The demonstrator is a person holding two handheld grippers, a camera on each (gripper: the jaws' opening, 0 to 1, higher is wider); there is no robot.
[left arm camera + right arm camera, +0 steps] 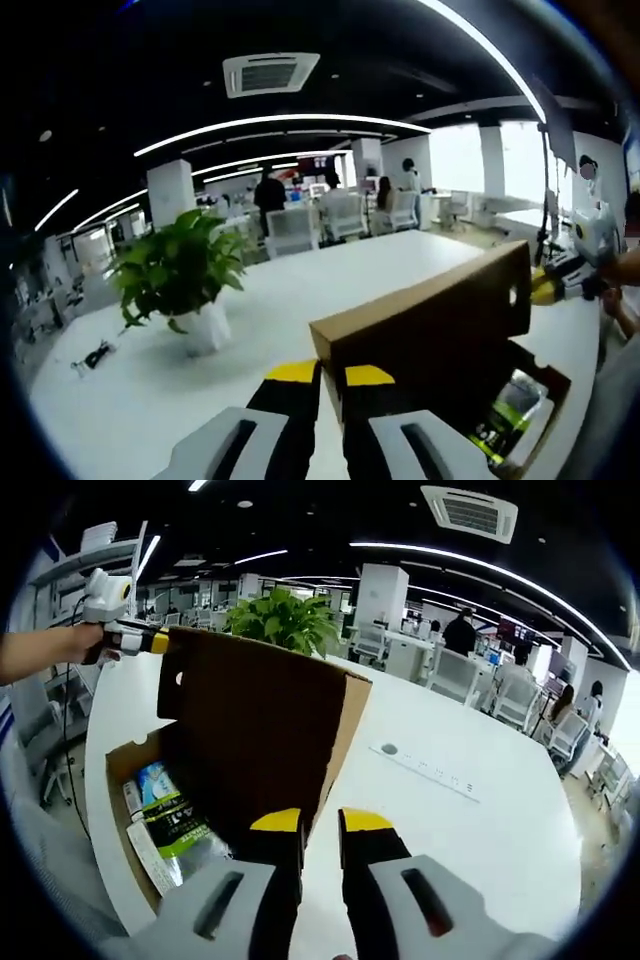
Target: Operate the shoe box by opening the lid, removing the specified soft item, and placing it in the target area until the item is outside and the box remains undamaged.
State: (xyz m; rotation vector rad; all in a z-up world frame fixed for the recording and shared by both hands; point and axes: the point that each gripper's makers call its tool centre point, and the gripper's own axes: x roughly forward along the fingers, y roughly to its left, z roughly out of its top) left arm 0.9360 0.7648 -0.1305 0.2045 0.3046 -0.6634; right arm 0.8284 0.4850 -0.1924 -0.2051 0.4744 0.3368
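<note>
Now both tongs (332,376) (320,823) pinch the raised lid (255,730) of the shoe box (125,770).

Left gripper (332,375) and right gripper (320,823) each pinch a lid corner, jaws nearly closed.

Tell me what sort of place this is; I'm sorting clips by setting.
Most likely an open-plan office. Rows of desks with white chairs and people at work stand behind the big white table; a ceiling air-conditioning vent sits among long strip lights, and a potted plant is on the table.
</note>
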